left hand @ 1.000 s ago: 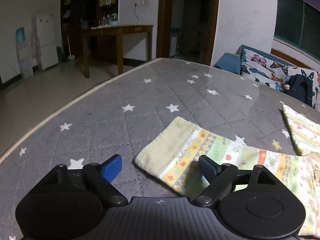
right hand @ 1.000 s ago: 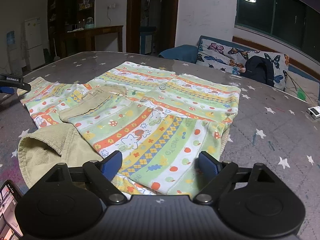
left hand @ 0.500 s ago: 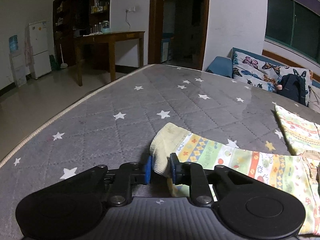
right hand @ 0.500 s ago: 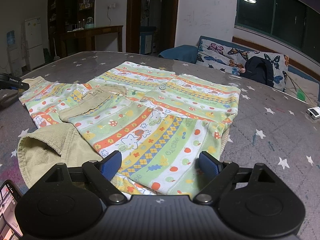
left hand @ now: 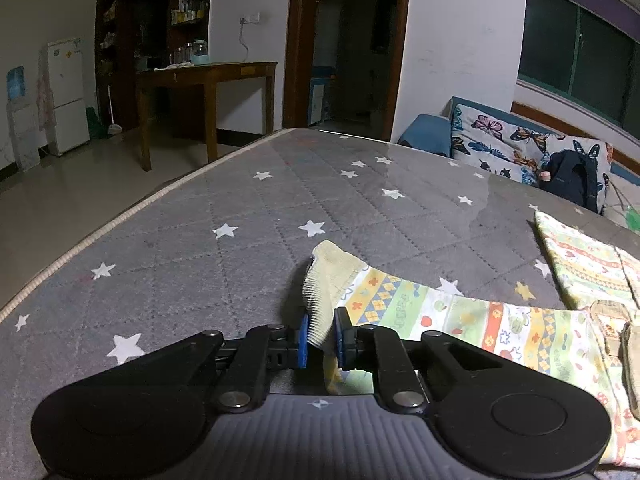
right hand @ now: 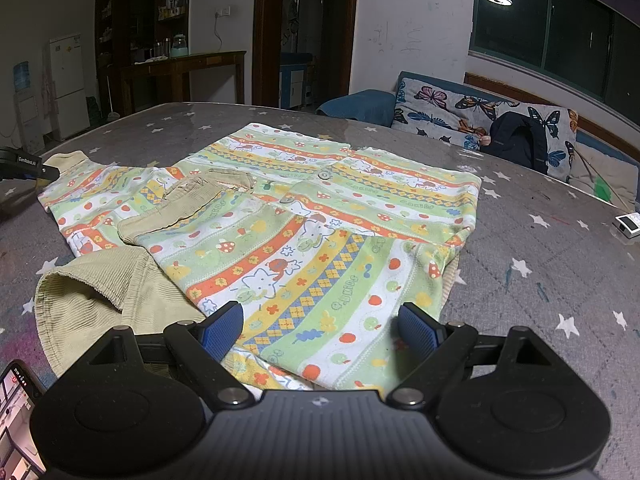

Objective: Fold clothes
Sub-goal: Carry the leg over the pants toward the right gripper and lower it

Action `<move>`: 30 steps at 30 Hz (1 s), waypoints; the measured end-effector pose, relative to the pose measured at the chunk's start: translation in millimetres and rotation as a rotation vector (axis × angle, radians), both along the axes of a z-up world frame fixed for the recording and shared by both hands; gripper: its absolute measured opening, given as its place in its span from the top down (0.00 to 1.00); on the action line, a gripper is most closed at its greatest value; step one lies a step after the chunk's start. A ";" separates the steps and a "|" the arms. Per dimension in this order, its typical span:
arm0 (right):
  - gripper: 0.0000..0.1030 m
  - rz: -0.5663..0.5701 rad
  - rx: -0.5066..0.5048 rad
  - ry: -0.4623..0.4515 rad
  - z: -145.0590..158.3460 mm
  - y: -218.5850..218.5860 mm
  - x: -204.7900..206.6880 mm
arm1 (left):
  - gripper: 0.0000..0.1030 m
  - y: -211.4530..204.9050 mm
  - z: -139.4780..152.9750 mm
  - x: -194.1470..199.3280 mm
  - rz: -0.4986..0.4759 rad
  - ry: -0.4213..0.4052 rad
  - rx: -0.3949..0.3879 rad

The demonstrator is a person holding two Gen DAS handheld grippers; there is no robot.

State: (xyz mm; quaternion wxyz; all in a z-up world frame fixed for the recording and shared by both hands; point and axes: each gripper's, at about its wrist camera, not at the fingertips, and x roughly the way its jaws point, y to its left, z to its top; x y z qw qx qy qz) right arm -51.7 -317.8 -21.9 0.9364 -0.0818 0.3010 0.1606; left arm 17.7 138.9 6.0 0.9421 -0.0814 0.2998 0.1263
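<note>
The left tool [left hand: 320,338] is pinching the ribbed cuff [left hand: 326,280] of the sleeve [left hand: 460,320], which is running rightward, probably toward the shirt [right hand: 320,216]; the right tool [right hand: 320,326] is hovering spread apart.

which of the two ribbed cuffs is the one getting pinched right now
The far sleeve's cuff, at the garment's outstretched end: the left gripper is shut on it. The other cuff lies loose beside the open right gripper.
</note>
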 end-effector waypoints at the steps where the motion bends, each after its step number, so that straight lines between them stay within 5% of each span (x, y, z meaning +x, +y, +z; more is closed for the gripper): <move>1: 0.16 0.000 0.000 0.000 0.0 -0.5 0.3 | 0.87 -0.3 1.4 -1.1 -0.005 -0.009 -0.005; 30: 0.14 0.002 0.001 0.003 -0.6 4.2 -3.1 | 0.88 -70.7 59.0 -20.2 -0.357 -0.154 -0.276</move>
